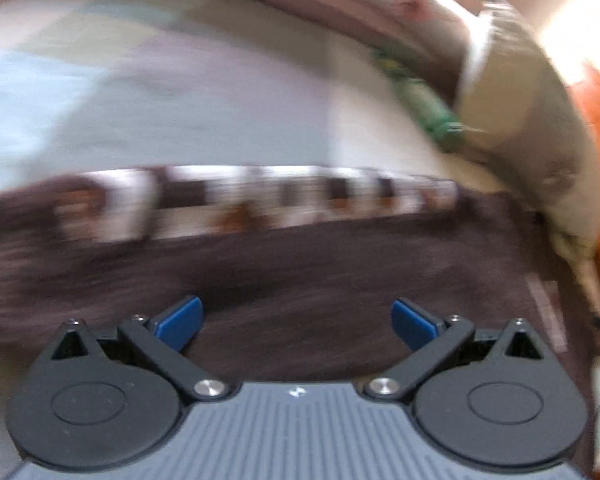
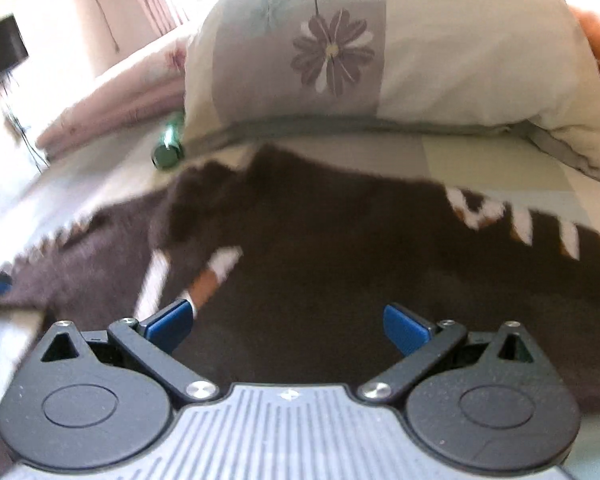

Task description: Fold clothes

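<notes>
Both grippers, left gripper (image 1: 297,322) and right gripper (image 2: 288,326), hold their jaws apart and empty just above the dark brown fuzzy knit garment (image 2: 340,248) on the bed (image 2: 480,156). It looks soft, light and floppy; its white-patterned hem (image 1: 260,200) ahead seems the best grip.

Soft cloth against hard plastic

The brown garment (image 2: 340,248) looked fuzzy and matt, the flowered pillow (image 2: 400,52) smooth woven cloth; the right gripper (image 2: 288,326) was matt black plastic with blue fingertips (image 2: 404,326), shiny metal pivots and a ribbed grey housing.

Bed (image 2: 480,160) w/ brown garment (image 2: 320,248), pillow (image 2: 440,48), bottle (image 2: 168,148).
</notes>
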The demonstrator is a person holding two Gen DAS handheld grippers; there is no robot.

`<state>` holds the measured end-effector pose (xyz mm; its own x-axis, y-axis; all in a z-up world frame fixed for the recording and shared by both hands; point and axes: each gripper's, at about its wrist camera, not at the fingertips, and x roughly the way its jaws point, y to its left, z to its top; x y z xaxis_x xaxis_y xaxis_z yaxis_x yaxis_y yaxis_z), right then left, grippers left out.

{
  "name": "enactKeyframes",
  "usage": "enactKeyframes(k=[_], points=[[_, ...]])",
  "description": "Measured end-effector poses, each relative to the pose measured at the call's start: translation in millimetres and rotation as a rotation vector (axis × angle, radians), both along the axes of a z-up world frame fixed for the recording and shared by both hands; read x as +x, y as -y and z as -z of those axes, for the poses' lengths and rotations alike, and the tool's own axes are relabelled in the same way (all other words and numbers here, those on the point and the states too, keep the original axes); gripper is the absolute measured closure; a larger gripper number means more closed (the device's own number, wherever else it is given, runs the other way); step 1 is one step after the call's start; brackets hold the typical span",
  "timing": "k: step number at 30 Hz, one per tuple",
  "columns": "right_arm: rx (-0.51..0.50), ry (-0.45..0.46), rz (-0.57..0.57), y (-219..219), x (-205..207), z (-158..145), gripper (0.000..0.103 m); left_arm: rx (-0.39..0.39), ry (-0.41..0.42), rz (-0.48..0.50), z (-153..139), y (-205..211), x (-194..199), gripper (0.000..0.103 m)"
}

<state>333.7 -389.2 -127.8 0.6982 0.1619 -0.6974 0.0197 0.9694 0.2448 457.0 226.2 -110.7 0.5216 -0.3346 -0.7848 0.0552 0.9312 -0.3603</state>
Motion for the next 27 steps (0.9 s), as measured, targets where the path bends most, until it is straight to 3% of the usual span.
enactKeyframes(k=[5,10,12,15,20,22,25,27], points=[[-0.211,-0.036,-0.002,-49.7,-41.3,15.4,0.000,0.021,0.008,-0.115,-15.7,-34.4,-7.1,0.002],[-0.328,-0.066,-0.099,-126.3,-71.5,18.7,0.000,0.147,0.044,-0.088,-21.5,-1.1,20.3,0.002],[-0.356,-0.058,-0.113,-152.4,-80.4,22.9,0.000,0.148,0.092,-0.095,-17.9,9.9,29.9,0.002],[-0.308,-0.085,-0.105,-175.0,-84.3,34.3,0.000,0.078,0.113,-0.088,-5.7,18.3,41.9,0.002],[-0.230,-0.058,-0.031,-176.3,-89.8,40.5,0.000,0.058,0.119,-0.150,8.4,-12.9,41.7,0.002],[-0.228,-0.052,-0.036,-175.0,-93.1,42.9,0.000,0.044,0.105,-0.247,5.9,-35.6,34.6,0.002],[-0.234,-0.040,-0.037,-176.1,-96.2,44.6,0.000,0.043,0.062,-0.313,-0.6,-41.9,30.0,0.003],[-0.238,-0.039,-0.025,-177.9,-97.9,44.3,0.000,0.036,0.055,-0.301,-8.8,-31.6,29.2,0.003]])
